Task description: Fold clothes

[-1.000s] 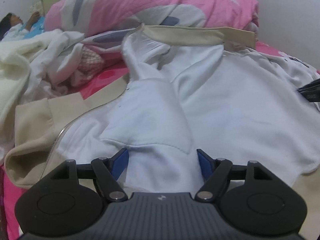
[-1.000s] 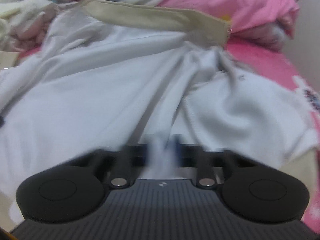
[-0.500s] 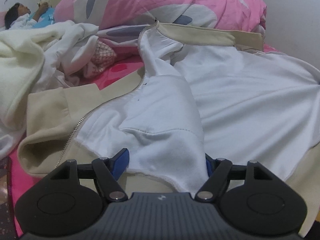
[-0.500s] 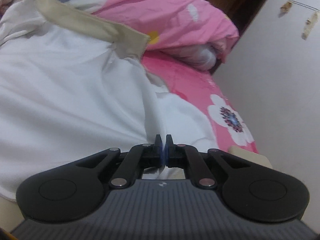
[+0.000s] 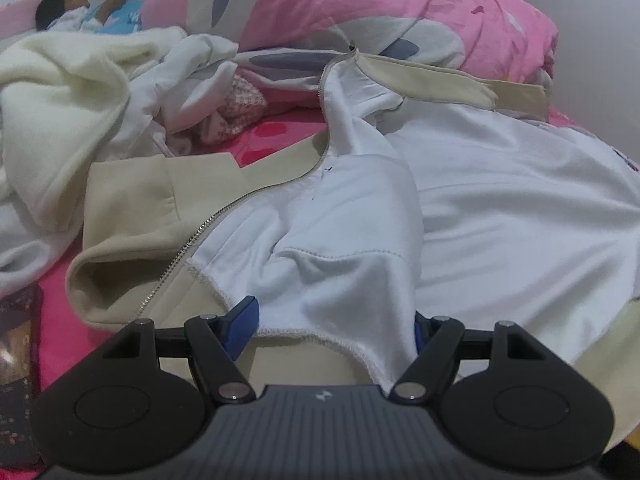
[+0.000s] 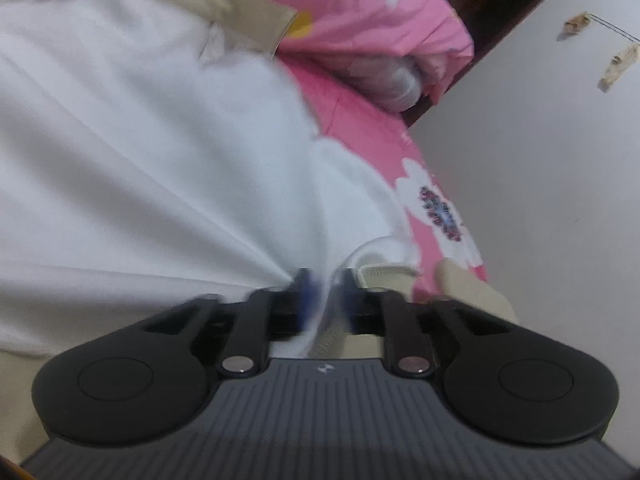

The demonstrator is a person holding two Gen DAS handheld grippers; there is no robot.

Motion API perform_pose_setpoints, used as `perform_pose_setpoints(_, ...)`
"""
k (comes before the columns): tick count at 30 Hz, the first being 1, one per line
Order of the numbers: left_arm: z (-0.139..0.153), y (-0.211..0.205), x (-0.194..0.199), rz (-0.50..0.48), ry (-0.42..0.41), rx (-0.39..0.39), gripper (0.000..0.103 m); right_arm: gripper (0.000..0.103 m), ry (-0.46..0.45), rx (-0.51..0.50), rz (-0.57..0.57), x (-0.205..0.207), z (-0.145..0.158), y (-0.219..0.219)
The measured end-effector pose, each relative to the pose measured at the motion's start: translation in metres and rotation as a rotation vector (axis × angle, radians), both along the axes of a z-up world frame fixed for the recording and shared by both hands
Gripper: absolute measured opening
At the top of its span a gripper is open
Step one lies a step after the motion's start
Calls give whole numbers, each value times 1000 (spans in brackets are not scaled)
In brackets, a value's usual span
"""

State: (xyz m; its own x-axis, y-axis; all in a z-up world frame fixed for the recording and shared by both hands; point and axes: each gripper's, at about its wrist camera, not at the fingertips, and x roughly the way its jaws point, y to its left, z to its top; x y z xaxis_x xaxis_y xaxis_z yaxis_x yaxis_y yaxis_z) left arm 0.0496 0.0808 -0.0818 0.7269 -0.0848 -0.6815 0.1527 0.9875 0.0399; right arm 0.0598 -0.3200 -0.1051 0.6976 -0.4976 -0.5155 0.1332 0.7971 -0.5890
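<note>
On the bed (image 5: 276,140), pink sheet with flower print, listed by size.

Quilt (image 5: 360,4): pink, rolled along the far side against the wall; not part of my work.

Jacket (image 5: 520,216): the task's piece. Beige outside, white fleece inside, lying opened out with the lining up, filling most of both views. Zipper (image 5: 192,244) runs along its left front edge; a beige cuffed sleeve (image 5: 132,240) lies folded at the left. I judge it soft, thick and fairly light, limp rather than slippery; it will sag and bunch wherever unsupported. Best hold is the stitched hem or the zipper edge, where the cloth is doubled and firm.

Heap of clothes (image 5: 64,120): cream and white, left of the jacket, touching its sleeve.

Left gripper (image 5: 332,328): spread wide, a fold of white lining lying between the jaws; I cannot see the pads pressing it.

Right gripper (image 6: 324,300): jaws opening, a pinch of white lining near the jacket's right edge between them, pads no longer squeezing it as far as the blur lets me judge.
</note>
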Motion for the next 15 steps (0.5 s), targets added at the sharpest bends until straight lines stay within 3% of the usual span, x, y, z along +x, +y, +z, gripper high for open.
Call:
perform_pose_setpoints(1,0,1,-1,0,-1,3,74,45,-28,8,-2,-8,12,1)
perform_pose_setpoints(3,0,3,-2,-1,-3,4,73,48,-94,70,23,-30,38,4)
perform_pose_setpoints(7,6,7,-10,-22,-23,-6,72,58,-133,341,233,-71,70,22)
perform_pose_setpoints(10,12,10,-26,-70,-38,-28,72,62,-59,471,459,-86,67,53)
perform_pose_setpoints(15,20,22,-45,-94,28,-122,72,66,95,419,769,-78,40,125)
